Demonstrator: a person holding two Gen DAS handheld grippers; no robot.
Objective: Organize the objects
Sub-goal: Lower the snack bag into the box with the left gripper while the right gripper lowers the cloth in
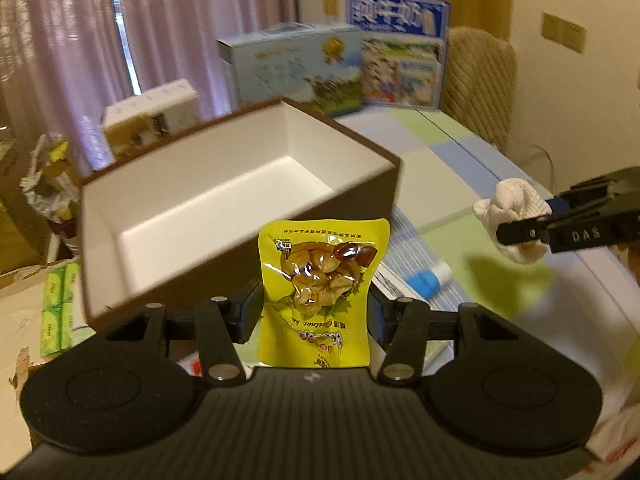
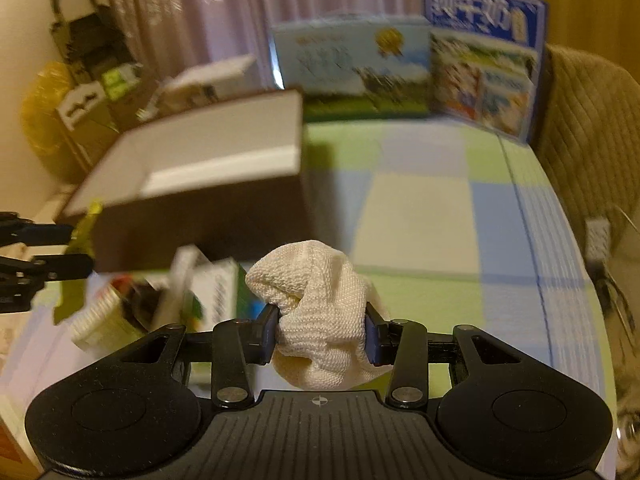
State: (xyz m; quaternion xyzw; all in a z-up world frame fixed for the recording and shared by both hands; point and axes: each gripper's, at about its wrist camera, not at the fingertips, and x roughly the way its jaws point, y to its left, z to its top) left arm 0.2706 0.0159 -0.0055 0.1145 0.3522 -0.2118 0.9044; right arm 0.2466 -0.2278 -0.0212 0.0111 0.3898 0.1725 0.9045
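Note:
My left gripper [image 1: 314, 312] is shut on a yellow chestnut snack packet [image 1: 320, 280], held upright above the table just in front of an open brown box [image 1: 248, 184] with a white, bare inside. My right gripper [image 2: 320, 336] is shut on a balled white knitted cloth [image 2: 320, 320]. In the left wrist view that cloth [image 1: 512, 208] and the right gripper [image 1: 520, 236] hang at the right, above the checked tablecloth. In the right wrist view the left gripper [image 2: 80, 248] shows at the far left with the yellow packet [image 2: 76, 272], beside the brown box [image 2: 200, 200].
Blue milk cartons [image 1: 296, 68] and a blue bag [image 1: 400, 48] stand at the table's far edge, with a padded chair [image 1: 476, 76] behind. Below the grippers lie a blue-capped tube [image 1: 426, 280], papers, a paper cup [image 2: 104, 320] and small boxes. Green tissue packs [image 1: 60, 304] lie left.

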